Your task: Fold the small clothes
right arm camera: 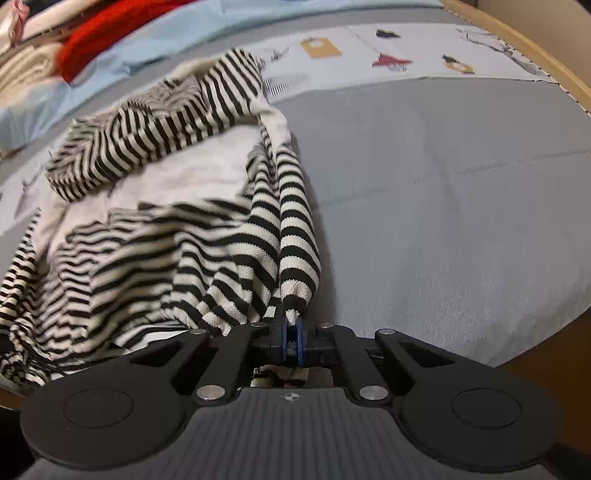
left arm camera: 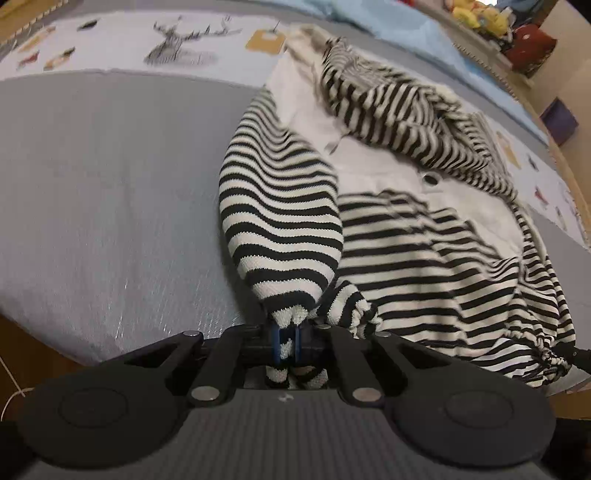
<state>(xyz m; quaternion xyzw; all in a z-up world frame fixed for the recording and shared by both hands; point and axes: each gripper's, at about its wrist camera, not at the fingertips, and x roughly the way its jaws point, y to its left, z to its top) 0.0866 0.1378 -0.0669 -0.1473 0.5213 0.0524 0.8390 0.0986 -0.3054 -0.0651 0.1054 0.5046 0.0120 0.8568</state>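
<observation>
The left gripper (left arm camera: 287, 341) and right gripper (right arm camera: 292, 341) are each clamped on a bottom corner of the striped garment (left arm camera: 424, 236), which is spread lengthwise away from both across the grey mat (left arm camera: 110, 192), near its front edge.

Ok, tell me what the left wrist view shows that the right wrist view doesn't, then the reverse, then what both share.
Left wrist only: the left gripper shut on a sleeve cuff, a dark button on the white panel, a deer print, yellow plush toys.

Right wrist only: the right gripper shut on the other sleeve end, a red garment, beige folded cloth.

Both: the striped garment, the grey mat, the light blue sheet.
</observation>
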